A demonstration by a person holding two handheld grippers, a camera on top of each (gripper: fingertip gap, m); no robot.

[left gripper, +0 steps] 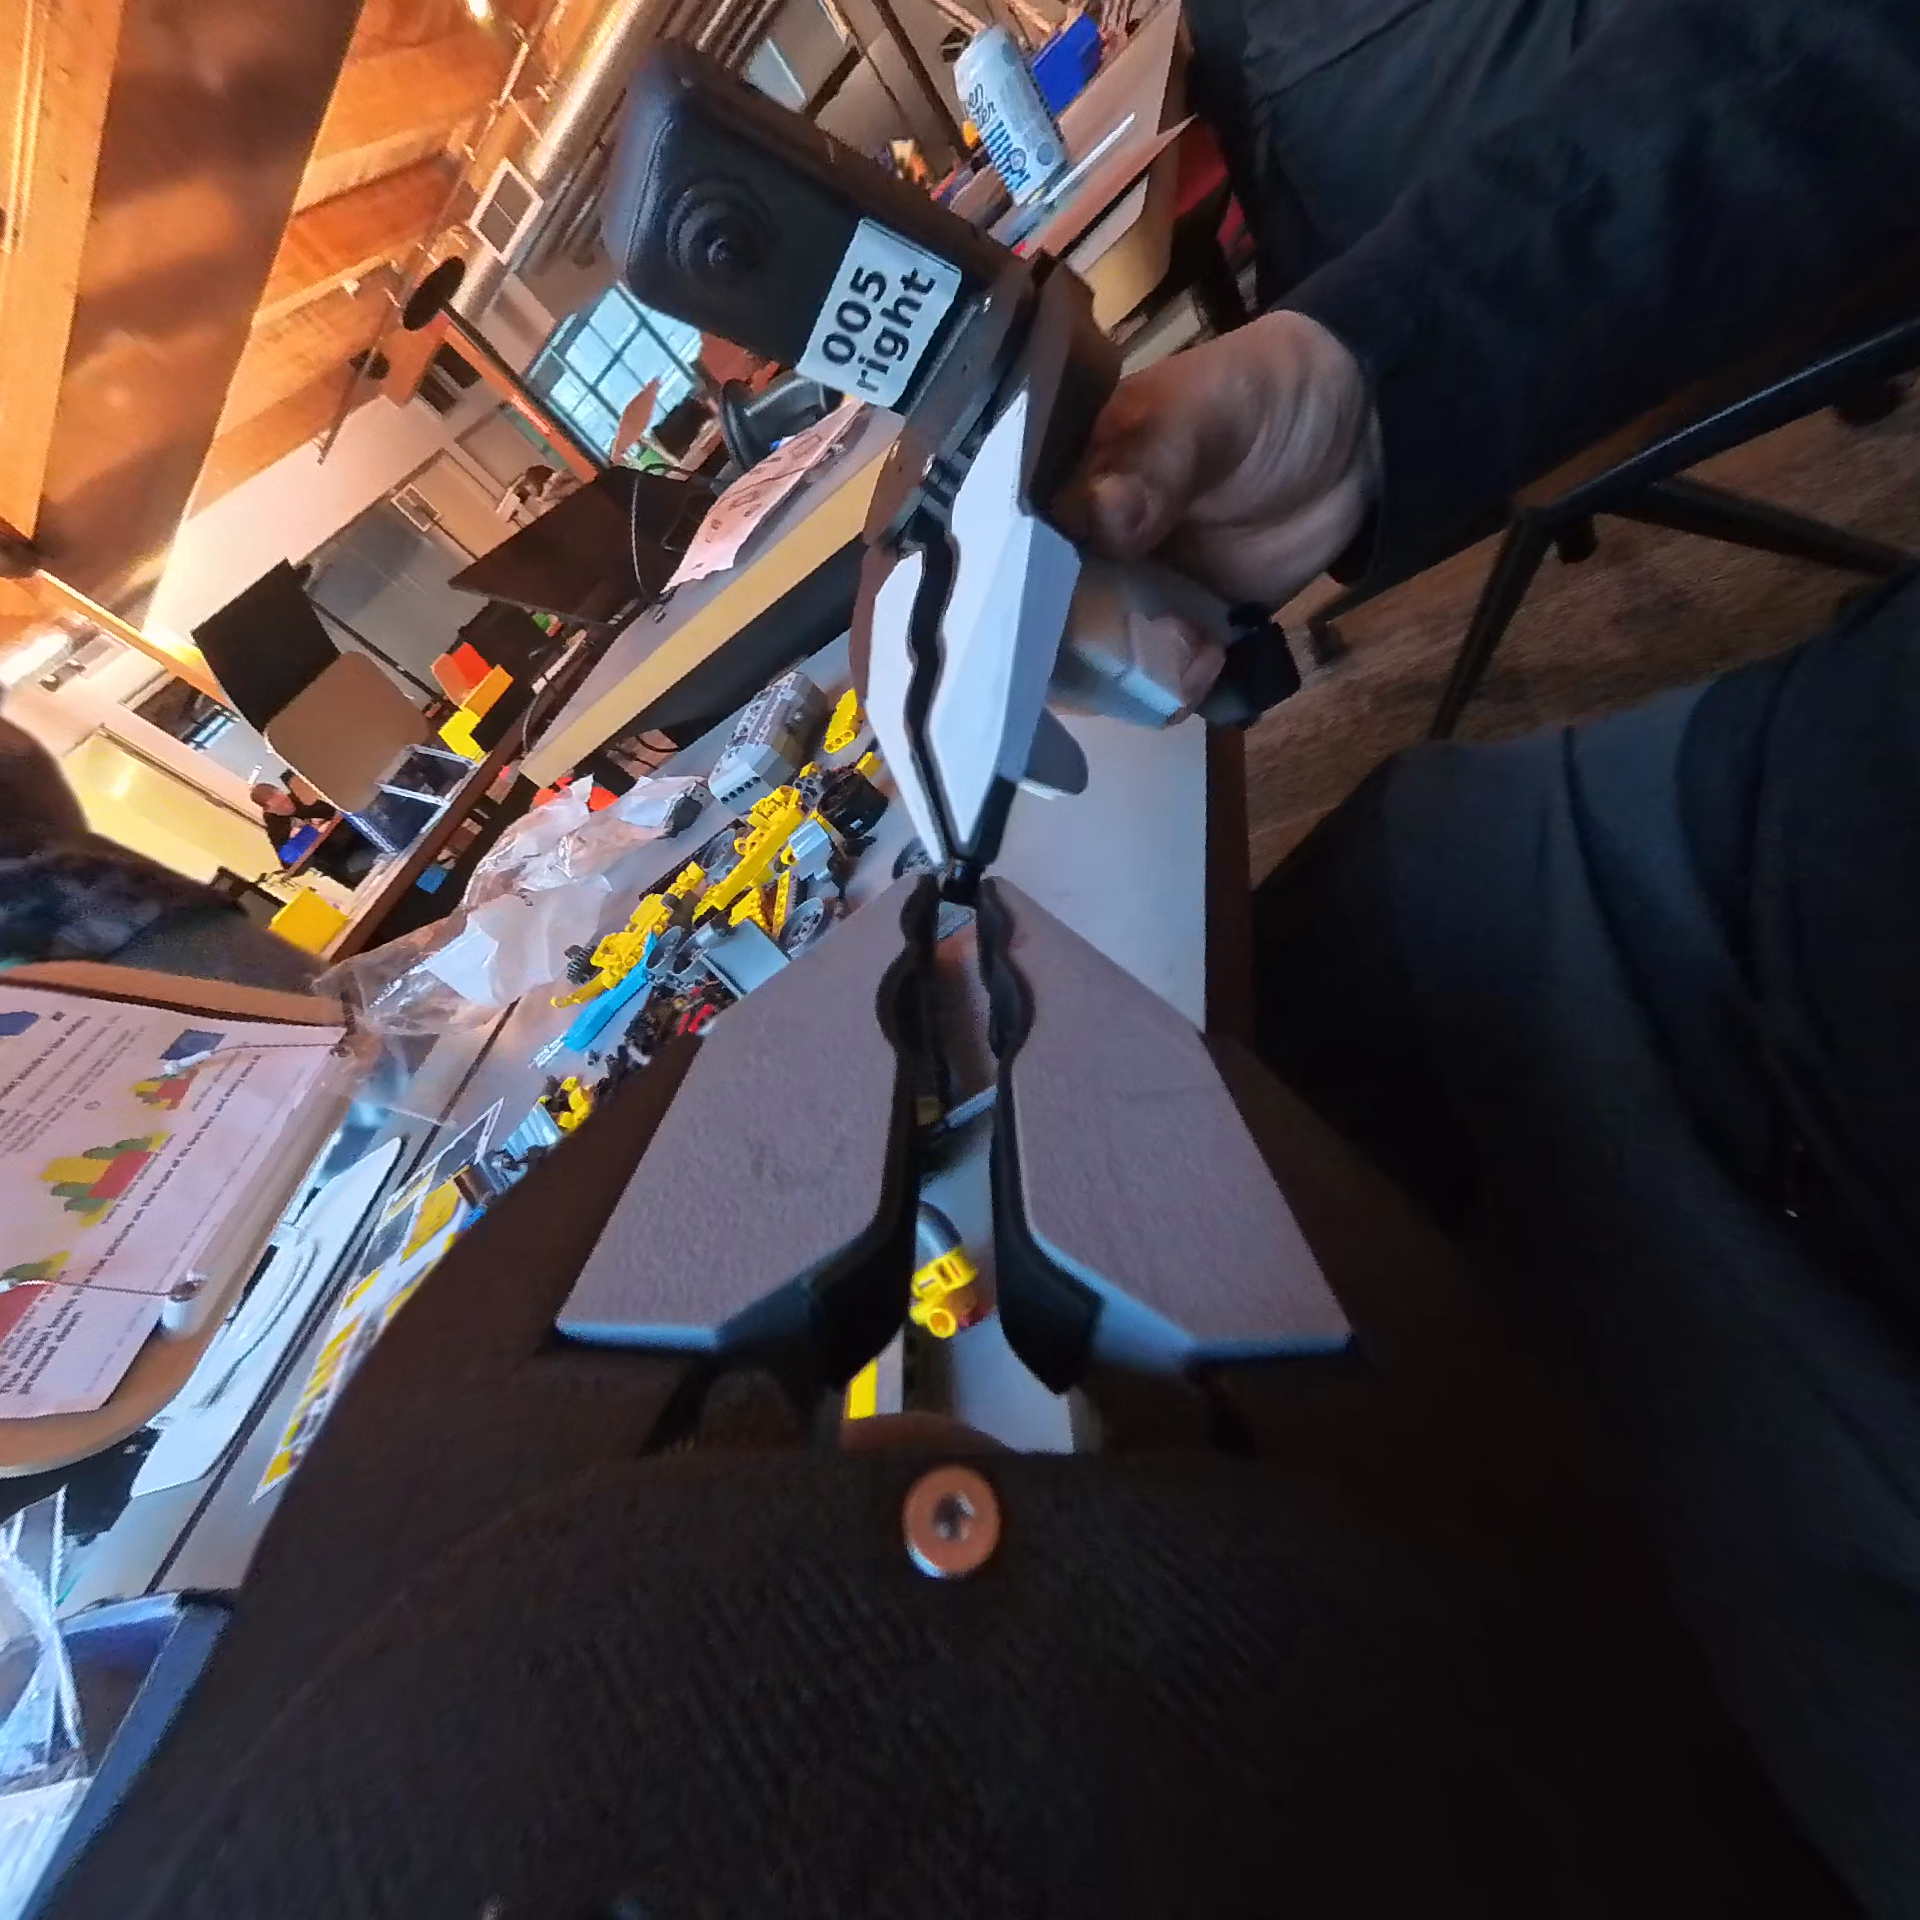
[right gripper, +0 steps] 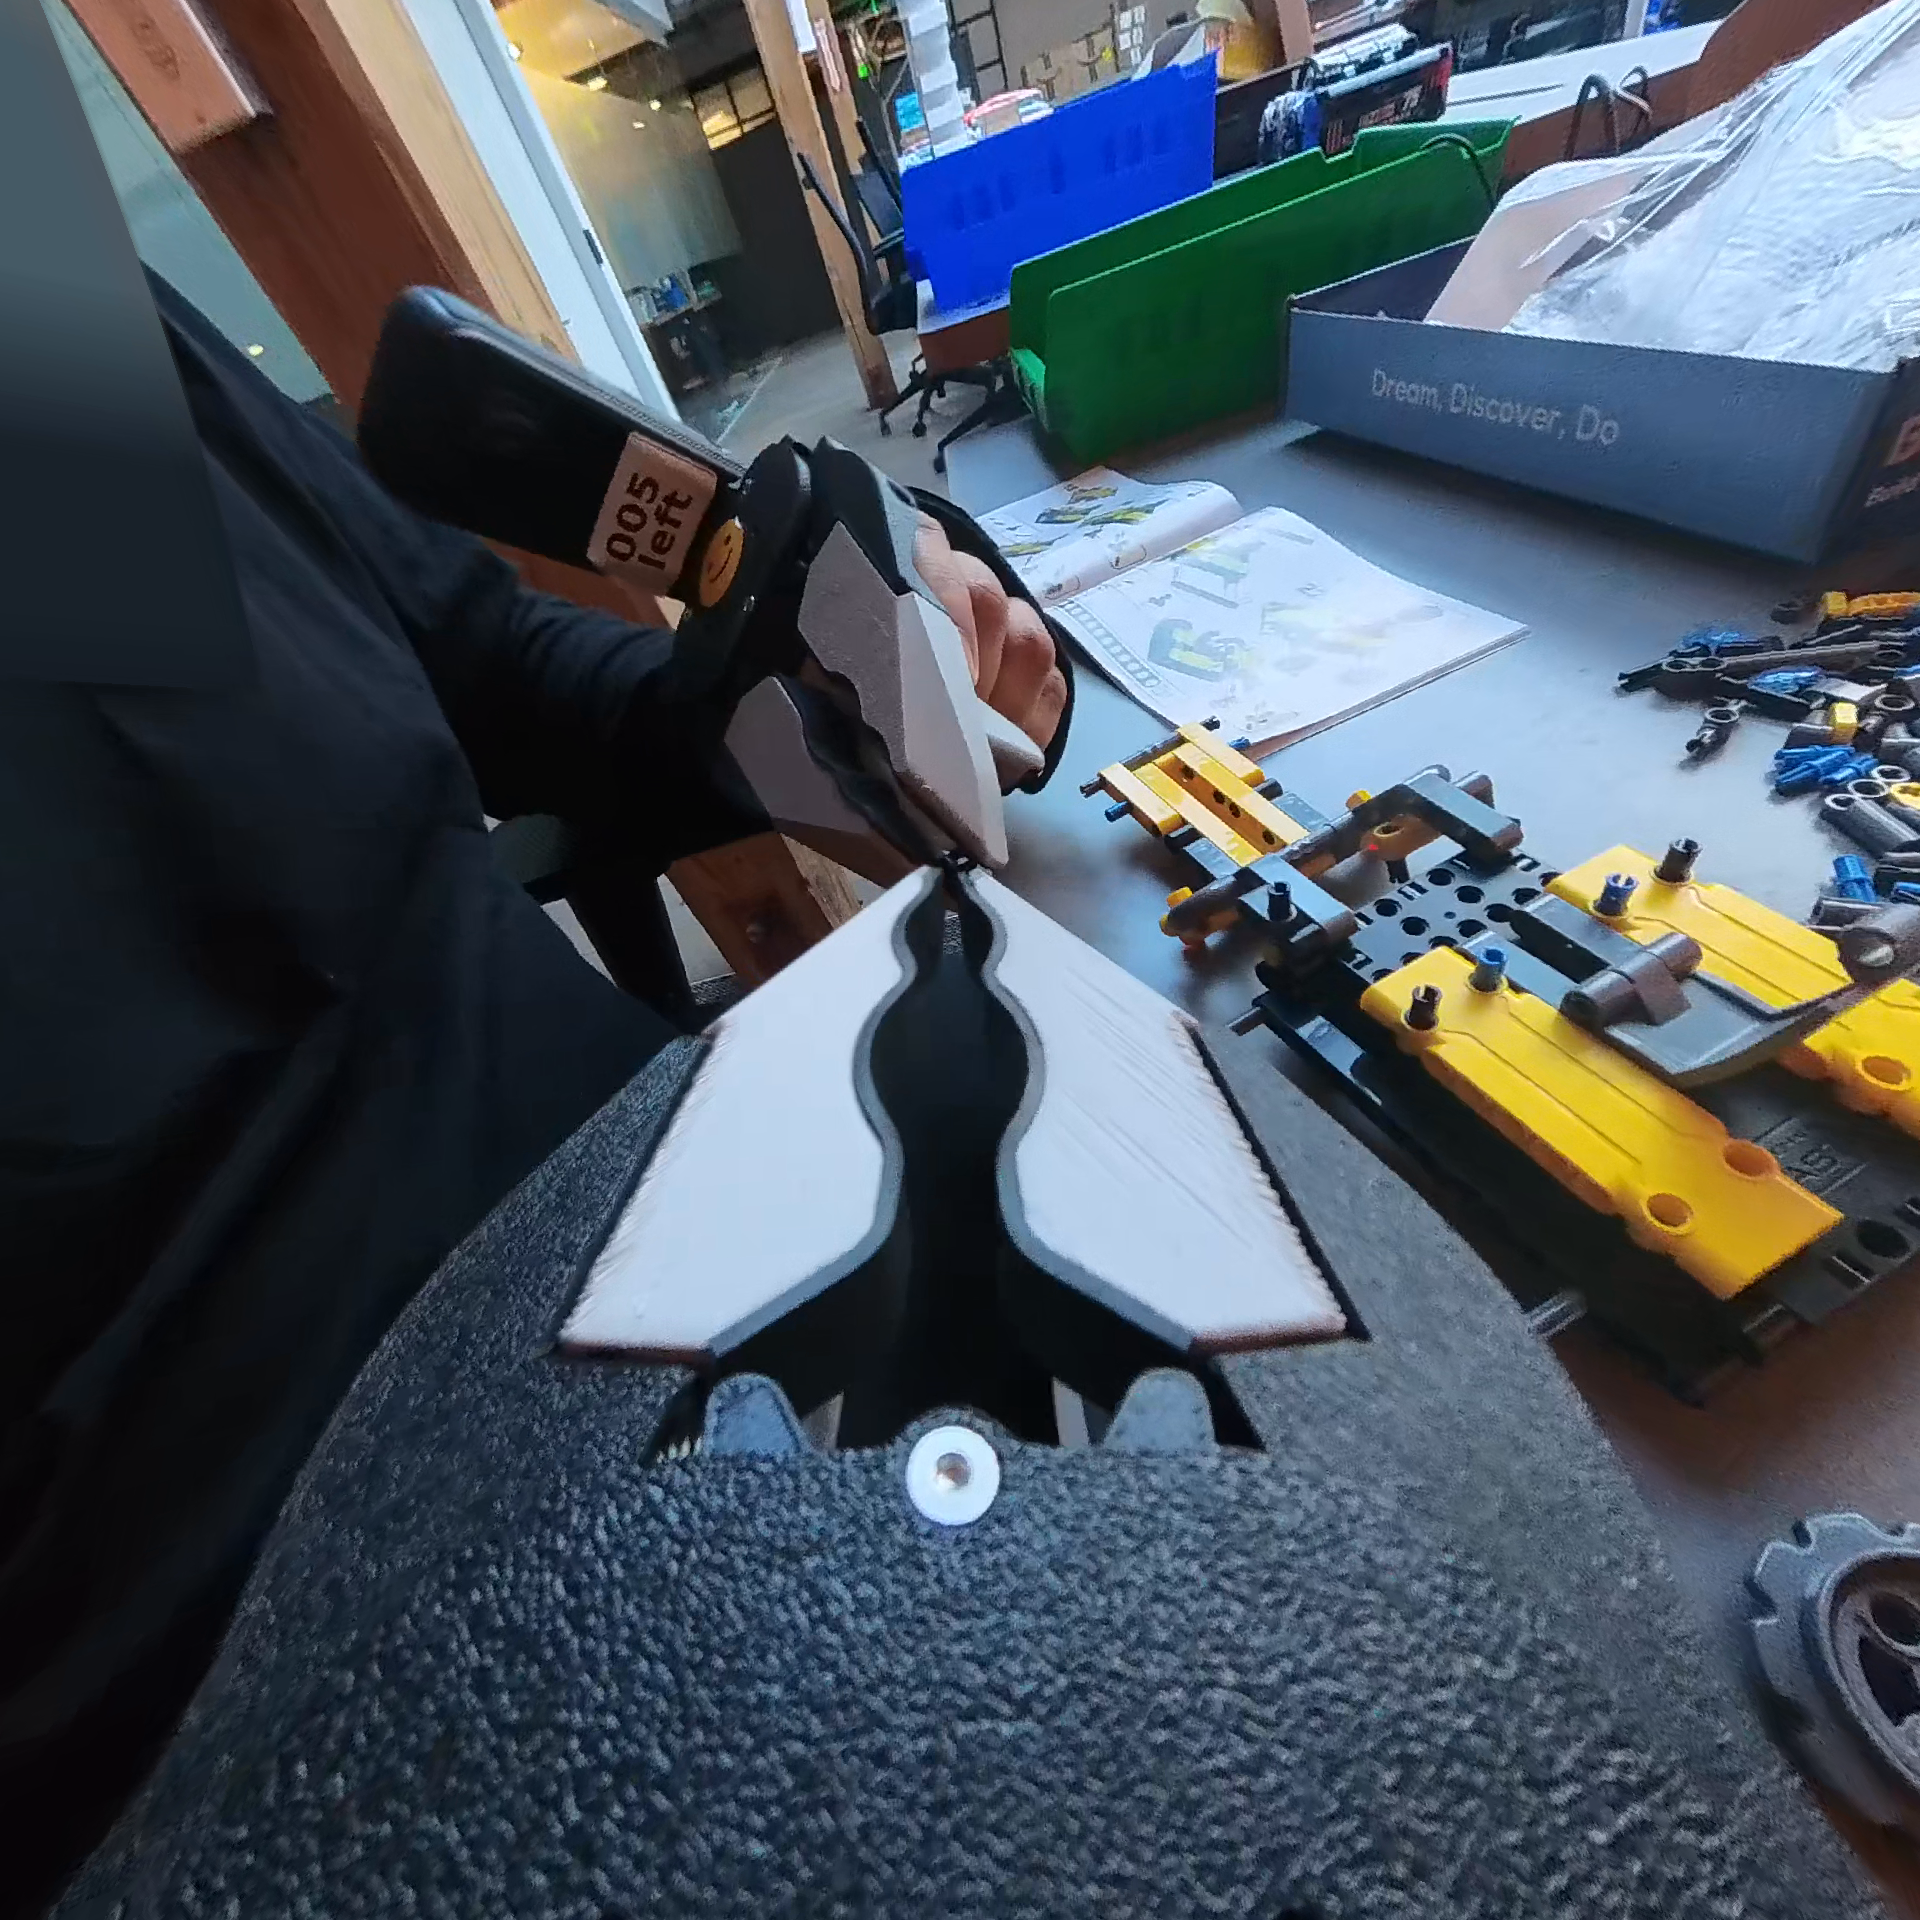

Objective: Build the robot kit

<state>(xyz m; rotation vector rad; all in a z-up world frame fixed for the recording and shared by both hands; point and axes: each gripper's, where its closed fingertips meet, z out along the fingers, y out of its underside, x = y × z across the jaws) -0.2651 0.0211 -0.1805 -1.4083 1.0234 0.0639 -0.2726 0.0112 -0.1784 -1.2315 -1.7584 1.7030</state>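
Grippers tip-to-tip | L [left gripper: 956, 899] & R [right gripper: 951, 883] fingers pinched on small black part [left gripper: 958, 883]

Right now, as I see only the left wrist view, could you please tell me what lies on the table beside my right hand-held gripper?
Observer: A yellow and black brick assembly lies flat on the table, beside the right hand-held gripper, which is shut on a small black part.
Operator: Thank you. Is anything printed nearby?
Observer: An open instruction booklet lies beyond the assembly, in front of a grey box.
Operator: And nearer my side of the table?
Observer: A dark toothed wheel lies apart from the assembly.
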